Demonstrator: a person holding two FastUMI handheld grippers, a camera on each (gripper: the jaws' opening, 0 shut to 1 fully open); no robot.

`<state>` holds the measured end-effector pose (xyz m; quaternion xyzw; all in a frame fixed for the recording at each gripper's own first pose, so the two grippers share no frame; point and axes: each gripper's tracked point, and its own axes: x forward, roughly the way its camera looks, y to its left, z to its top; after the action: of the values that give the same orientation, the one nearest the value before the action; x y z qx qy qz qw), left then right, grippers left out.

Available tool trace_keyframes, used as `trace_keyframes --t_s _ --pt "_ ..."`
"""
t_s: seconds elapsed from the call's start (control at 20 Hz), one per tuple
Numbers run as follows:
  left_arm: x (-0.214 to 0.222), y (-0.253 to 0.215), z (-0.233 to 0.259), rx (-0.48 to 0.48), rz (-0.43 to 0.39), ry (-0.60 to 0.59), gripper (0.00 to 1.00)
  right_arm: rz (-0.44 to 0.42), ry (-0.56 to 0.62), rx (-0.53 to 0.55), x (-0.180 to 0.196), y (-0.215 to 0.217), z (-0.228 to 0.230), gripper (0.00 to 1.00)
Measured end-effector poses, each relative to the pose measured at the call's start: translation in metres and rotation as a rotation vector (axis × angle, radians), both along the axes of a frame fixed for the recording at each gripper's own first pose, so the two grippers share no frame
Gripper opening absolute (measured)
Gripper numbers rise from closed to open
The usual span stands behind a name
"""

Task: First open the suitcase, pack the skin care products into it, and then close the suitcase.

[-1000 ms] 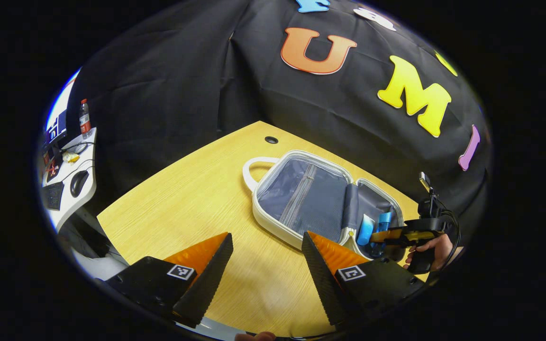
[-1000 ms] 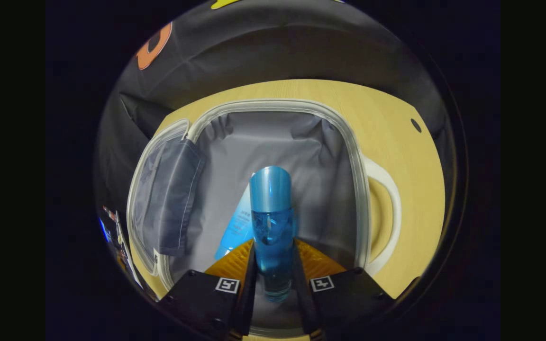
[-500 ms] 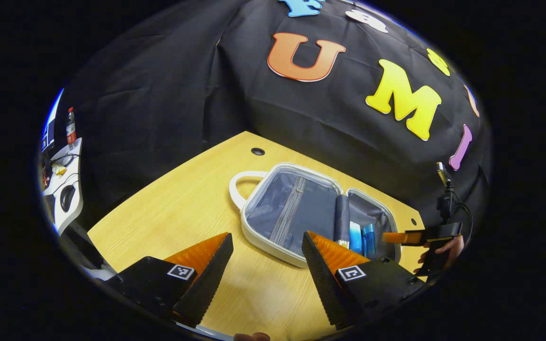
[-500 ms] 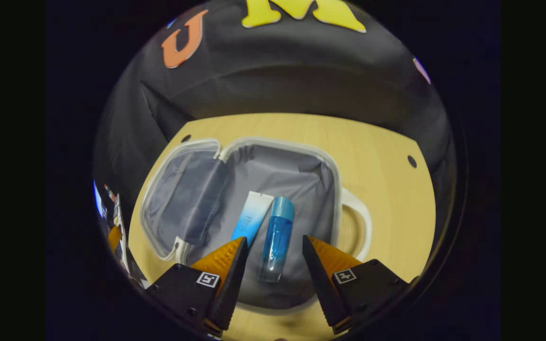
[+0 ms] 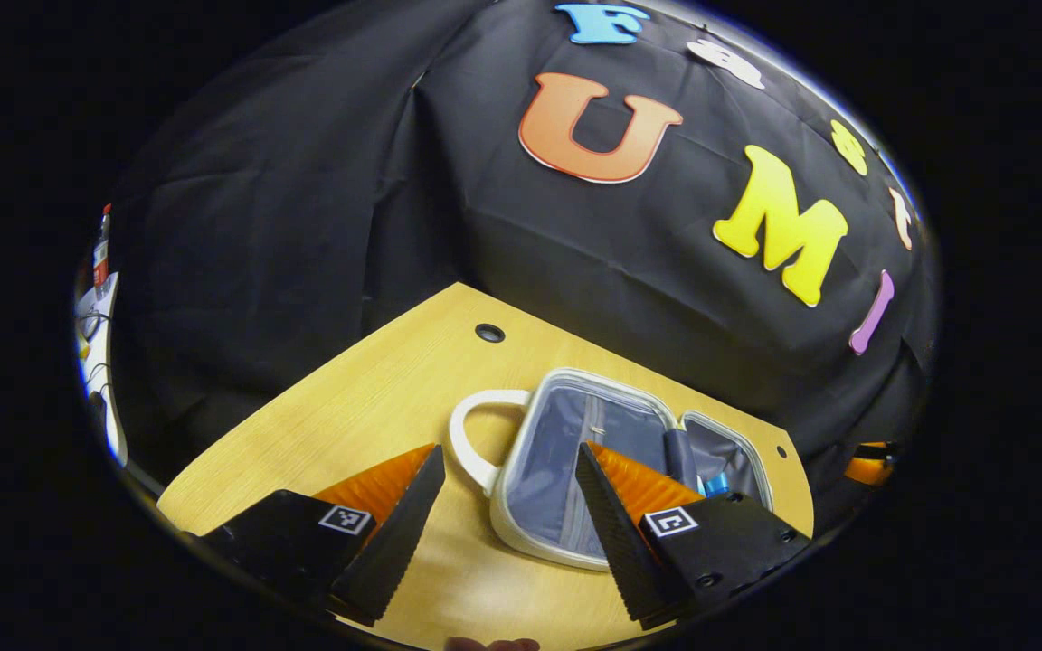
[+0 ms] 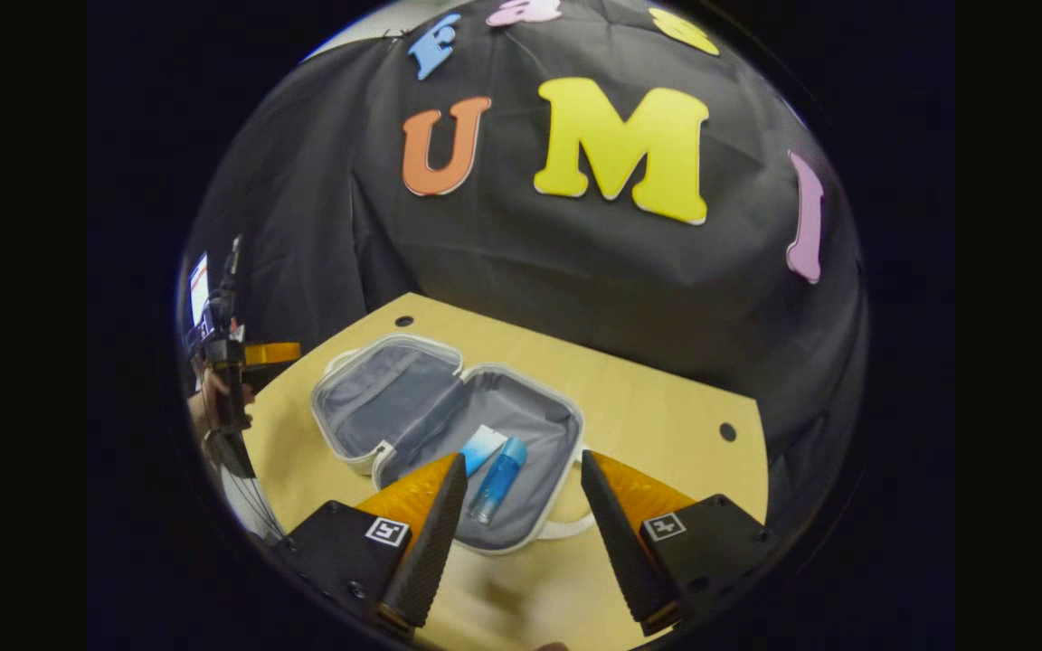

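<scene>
My right hand-held gripper (image 6: 514, 533) is released and holds nothing, hanging above the near edge of the open suitcase (image 6: 521, 411) on the desk (image 6: 648, 407), where a blue bottle (image 6: 497, 479) lies beside a blue-and-white tube (image 6: 483, 445). My left hand-held gripper (image 5: 507, 515) is spread wide too, empty, its right finger (image 5: 629, 488) hiding part of the suitcase. At nine o'clock in the right gripper view, that left one is cut off at the edge.

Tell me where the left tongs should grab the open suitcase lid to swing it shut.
Probably the lid's free outer rim by its white handle, approached from the left. The lid lies flat, hinged at the middle fold, so that edge gives most leverage.
</scene>
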<state>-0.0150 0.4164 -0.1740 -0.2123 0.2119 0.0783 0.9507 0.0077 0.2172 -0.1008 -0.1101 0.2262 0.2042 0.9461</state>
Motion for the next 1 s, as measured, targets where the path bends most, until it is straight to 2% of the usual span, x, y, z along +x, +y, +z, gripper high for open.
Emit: trace_keyframes --t_s 0.2,0.3,0.45,0.55,0.65,0.7,0.75,0.85,0.9,1.0 --pt "0.027 0.025 -0.028 -0.033 -0.007 0.025 0.94 -0.055 -0.038 0.012 -0.013 -0.031 0.023 0.74" --pt "0.045 0.038 -0.044 -0.036 -0.003 0.042 0.94 -0.074 -0.037 -0.008 -0.013 -0.043 0.018 0.74" --pt "0.067 0.035 -0.072 -0.072 -0.040 0.102 0.92 -0.101 -0.003 -0.004 -0.021 -0.048 0.009 0.73" --pt "0.074 0.036 -0.095 -0.062 -0.045 0.174 0.89 -0.122 0.008 -0.009 -0.023 -0.054 0.005 0.78" --pt "0.080 0.033 -0.106 -0.072 -0.055 0.210 0.85 -0.137 0.010 -0.011 -0.023 -0.057 0.004 0.76" --pt "0.084 0.034 -0.110 -0.072 -0.049 0.228 0.91 -0.144 0.009 -0.018 -0.023 -0.058 0.002 0.78" --pt "0.086 0.037 -0.111 -0.076 -0.041 0.233 0.80 -0.149 0.014 -0.017 -0.022 -0.058 -0.003 0.76" --pt "0.091 0.041 -0.111 -0.097 -0.012 0.240 0.67 -0.156 0.034 -0.005 -0.024 -0.055 -0.008 0.78" --pt "0.096 0.044 -0.111 -0.117 0.005 0.242 0.56 -0.155 0.038 -0.003 -0.025 -0.054 -0.010 0.78" --pt "0.100 0.040 -0.112 -0.171 0.005 0.251 0.50 -0.150 0.037 -0.014 -0.027 -0.055 -0.012 0.78"
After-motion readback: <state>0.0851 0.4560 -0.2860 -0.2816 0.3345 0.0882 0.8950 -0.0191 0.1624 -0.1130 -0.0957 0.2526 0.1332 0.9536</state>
